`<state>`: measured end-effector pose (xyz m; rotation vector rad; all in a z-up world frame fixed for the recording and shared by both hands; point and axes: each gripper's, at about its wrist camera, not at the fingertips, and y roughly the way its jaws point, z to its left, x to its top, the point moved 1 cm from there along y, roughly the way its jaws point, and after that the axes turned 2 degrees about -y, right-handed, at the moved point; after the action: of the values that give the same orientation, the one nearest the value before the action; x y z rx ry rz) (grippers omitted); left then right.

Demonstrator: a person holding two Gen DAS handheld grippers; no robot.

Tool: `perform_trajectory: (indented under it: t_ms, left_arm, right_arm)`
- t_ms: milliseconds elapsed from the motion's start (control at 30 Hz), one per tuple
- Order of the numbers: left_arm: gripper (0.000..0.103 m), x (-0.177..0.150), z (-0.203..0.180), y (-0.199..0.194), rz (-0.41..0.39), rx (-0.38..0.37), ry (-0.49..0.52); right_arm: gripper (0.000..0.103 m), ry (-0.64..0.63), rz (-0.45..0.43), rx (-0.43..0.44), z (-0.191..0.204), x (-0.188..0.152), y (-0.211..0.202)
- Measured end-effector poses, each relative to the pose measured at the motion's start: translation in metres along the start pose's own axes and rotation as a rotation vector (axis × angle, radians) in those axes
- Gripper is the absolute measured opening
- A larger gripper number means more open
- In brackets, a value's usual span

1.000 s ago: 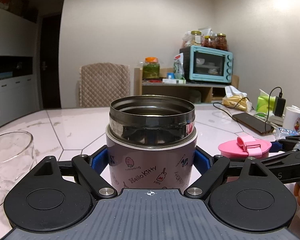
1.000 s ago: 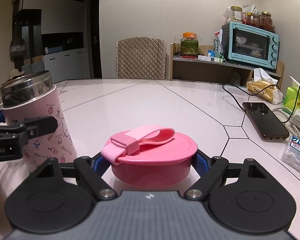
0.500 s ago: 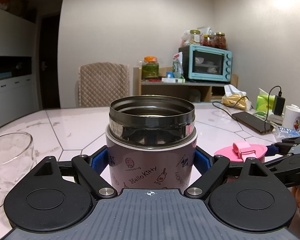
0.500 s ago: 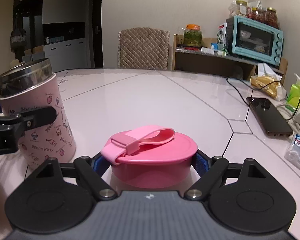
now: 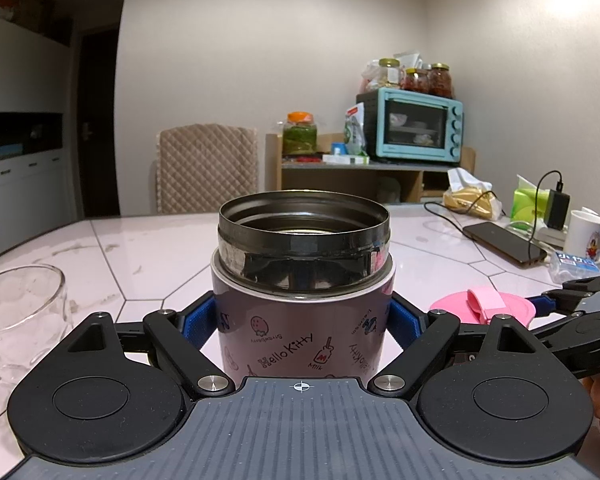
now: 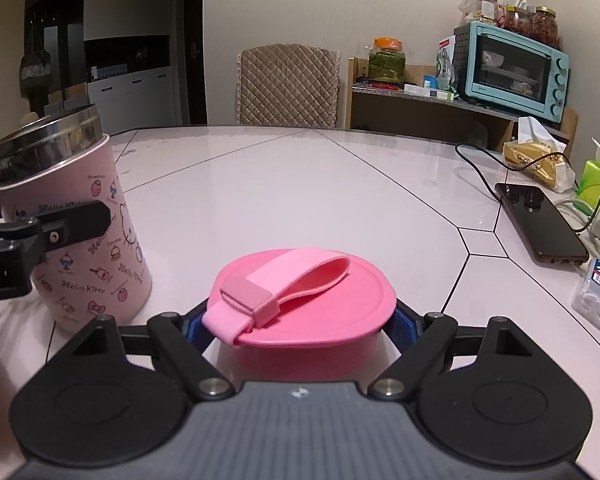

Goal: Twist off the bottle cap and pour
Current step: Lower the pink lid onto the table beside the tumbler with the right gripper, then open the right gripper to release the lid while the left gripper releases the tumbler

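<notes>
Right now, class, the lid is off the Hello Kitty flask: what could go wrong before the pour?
1. The left tongs grip the open flask below its steel rim; tilting too fast might make it slip or spill.
2. The glass sits far left, partly out of view, so the pour could miss it.
3. The right tongs hold the pink lid low over the table; the phone and its cable lie to the right, so spills may reach them.

Right gripper (image 6: 300,320) grips pink cap (image 6: 304,304).
Open pink bottle (image 6: 76,236) stands upright at near left on the table (image 6: 300,184).
</notes>
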<state>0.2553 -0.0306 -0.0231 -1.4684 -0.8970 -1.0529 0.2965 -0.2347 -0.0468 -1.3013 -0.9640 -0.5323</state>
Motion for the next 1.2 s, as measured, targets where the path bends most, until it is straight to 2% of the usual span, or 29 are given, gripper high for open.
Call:
perform_trajectory:
  t_ms: [533,867,1200]
  left_arm:
    - [0.09,0.0035,-0.0008,-0.0022,-0.002,0.001,0.006]
    - [0.09,0.0029,-0.0042,-0.001,-0.003,0.001,0.008]
    - [0.091,0.0043,-0.0075,-0.0011,-0.001,0.003,0.006]
  right_arm:
    - [0.086,-0.009,0.021,0.003,0.0006,-0.0004,0.0005]
    - [0.097,-0.01,0.014,0.005,0.0007,-0.002,-0.0009]
    - [0.102,-0.004,0.0,-0.002,-0.0003,-0.0027,-0.0044]
